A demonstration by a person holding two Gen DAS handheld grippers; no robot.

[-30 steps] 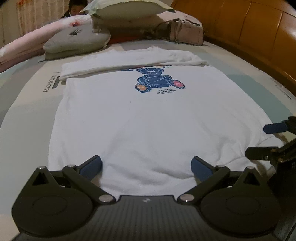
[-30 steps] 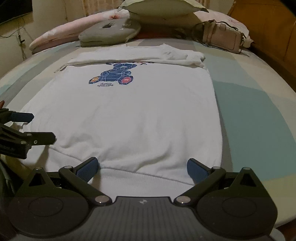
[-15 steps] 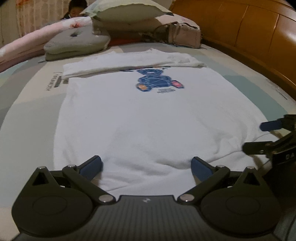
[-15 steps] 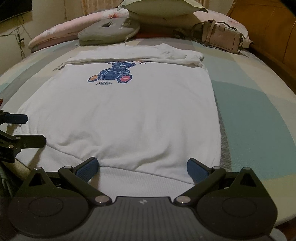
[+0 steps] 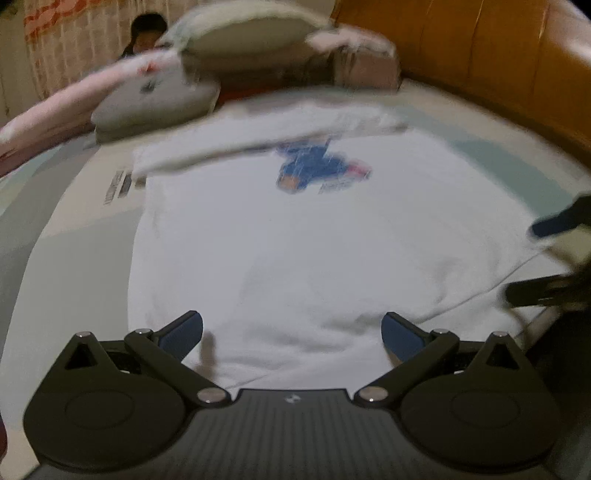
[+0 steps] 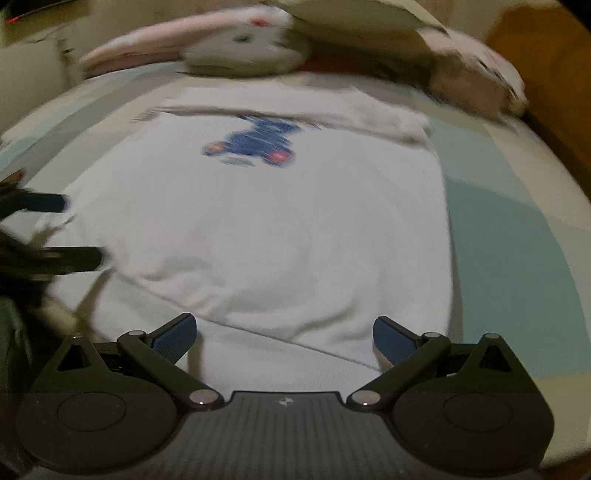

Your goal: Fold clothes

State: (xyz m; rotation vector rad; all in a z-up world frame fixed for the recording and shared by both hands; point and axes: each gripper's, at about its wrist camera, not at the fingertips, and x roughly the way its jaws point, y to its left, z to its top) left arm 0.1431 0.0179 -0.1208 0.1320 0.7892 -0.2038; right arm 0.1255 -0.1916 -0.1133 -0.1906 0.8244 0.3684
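A white sweatshirt [image 5: 295, 251] with a blue bear print [image 5: 317, 170] lies flat on the bed, its sleeves folded across the top. The sweatshirt [image 6: 288, 229] fills the right wrist view too. My left gripper [image 5: 291, 330] is open over the near left part of the hem. My right gripper [image 6: 284, 332] is open over the near right part of the hem. Nothing sits between either pair of fingers. Each gripper shows at the side of the other's view: the right gripper [image 5: 546, 258] and the left gripper [image 6: 55, 232]. Both views are blurred by motion.
Pillows [image 5: 243, 40], a grey cushion [image 5: 155, 99] and a pink handbag [image 5: 365, 70] lie at the head of the bed. A wooden headboard [image 5: 498, 59] curves along the right. A person [image 5: 146, 35] sits behind the pillows. Teal and beige sheet [image 6: 509, 229] shows right of the sweatshirt.
Both grippers have tipped and risen a little over the hem, so the views now blur and look down more steeply. Both stay open and the sweatshirt lies as before.
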